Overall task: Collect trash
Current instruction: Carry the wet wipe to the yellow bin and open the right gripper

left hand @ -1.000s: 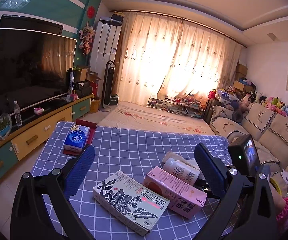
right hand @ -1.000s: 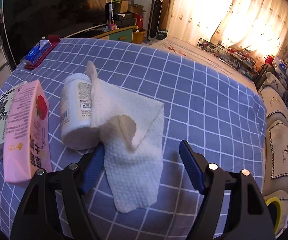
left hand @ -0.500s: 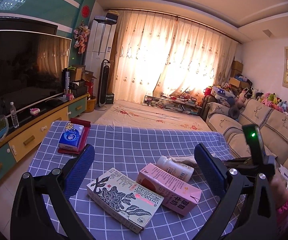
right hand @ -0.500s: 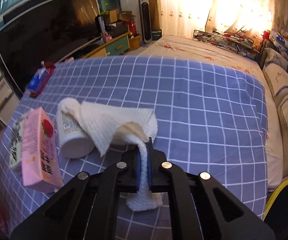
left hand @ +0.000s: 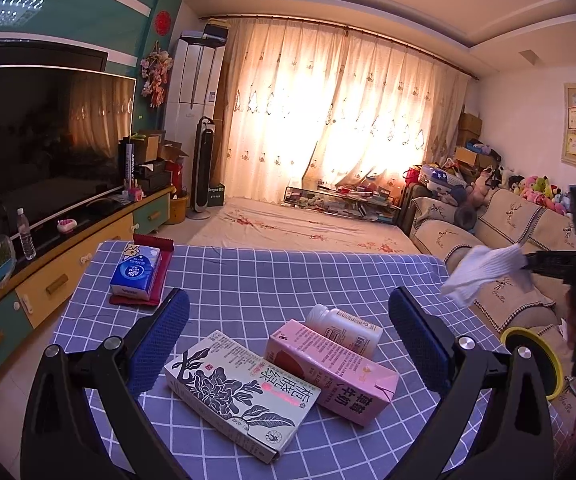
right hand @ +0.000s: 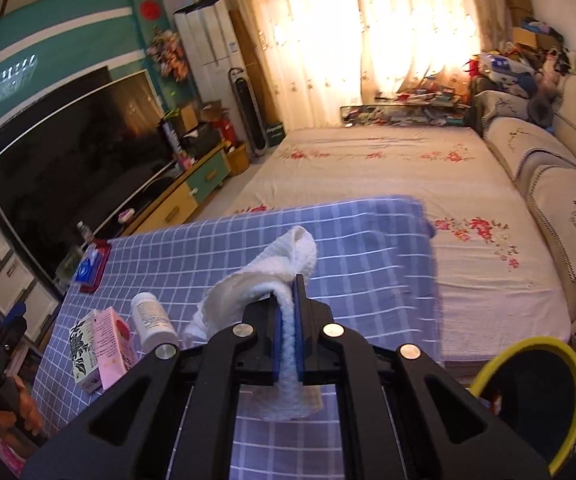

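Lifted clear of the table now, the white paper towel (right hand: 284, 276) hangs pinched between the pressed-together right tongs (right hand: 287, 320), where half a second ago it was draped over the white bottle (right hand: 153, 320) on the cloth. From the left side it shows out past the table's right edge, up in the air (left hand: 484, 276). To finish the step well, I'd say keep the squeeze firm, carry it over the yellow-rimmed bin (right hand: 528, 392) low on the right, and only let go once the trailing end is inside the rim.

Largest first: a big dark television (left hand: 44, 136), a glowing curtain (left hand: 344, 120) and a cream sofa (right hand: 560, 184) ring the room. The table (left hand: 272, 272) wears a blue checked cloth. On it lie a flower-printed carton (left hand: 240, 394), a pink carton (left hand: 332, 368) touching it, the bottle just behind, and a tissue pack (left hand: 136, 270) well apart. The left tongs (left hand: 288, 342) hover spread wide, holding nothing.
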A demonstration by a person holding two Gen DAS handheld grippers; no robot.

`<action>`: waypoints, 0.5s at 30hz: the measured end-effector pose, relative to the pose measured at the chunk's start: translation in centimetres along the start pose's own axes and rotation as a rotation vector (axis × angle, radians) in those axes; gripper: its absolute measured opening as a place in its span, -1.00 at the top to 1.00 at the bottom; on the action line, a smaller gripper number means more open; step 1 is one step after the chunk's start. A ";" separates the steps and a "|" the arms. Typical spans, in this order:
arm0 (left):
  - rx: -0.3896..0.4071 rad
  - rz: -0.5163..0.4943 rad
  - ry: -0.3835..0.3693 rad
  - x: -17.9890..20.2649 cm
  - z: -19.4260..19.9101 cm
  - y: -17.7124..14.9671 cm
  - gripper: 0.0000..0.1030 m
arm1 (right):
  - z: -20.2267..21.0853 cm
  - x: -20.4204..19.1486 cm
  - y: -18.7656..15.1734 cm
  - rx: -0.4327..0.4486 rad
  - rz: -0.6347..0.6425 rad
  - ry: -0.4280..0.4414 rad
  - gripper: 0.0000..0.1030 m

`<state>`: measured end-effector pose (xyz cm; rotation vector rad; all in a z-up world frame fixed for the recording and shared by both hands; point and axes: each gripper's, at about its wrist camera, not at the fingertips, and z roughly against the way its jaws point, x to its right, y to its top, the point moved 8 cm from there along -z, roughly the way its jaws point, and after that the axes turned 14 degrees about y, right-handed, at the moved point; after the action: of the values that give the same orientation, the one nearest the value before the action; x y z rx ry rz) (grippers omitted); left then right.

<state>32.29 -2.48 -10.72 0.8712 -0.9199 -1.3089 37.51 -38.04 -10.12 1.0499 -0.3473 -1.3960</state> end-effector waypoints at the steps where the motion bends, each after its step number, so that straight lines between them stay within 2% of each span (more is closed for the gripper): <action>1: -0.001 0.002 -0.002 -0.1 0.0 0.0 -0.90 | 1.1 0.8 0.0 0.011 -0.004 -0.020 0.90; 8: -0.005 0.001 -0.004 0.0 -0.1 0.0 -0.90 | 8.8 8.6 -2.3 0.045 -0.078 -0.224 0.89; 12: 0.000 -0.005 -0.007 0.1 -0.1 -0.1 -0.90 | 11.2 13.8 -5.3 0.010 -0.161 -0.343 0.87; 15: 0.005 -0.009 -0.010 0.3 -0.1 -0.1 -0.90 | 11.6 16.8 -8.3 -0.037 -0.222 -0.400 0.86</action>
<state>32.31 -2.78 -10.81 0.8737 -0.9284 -1.3203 27.19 -56.46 -16.43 0.7910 -0.5049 -1.8098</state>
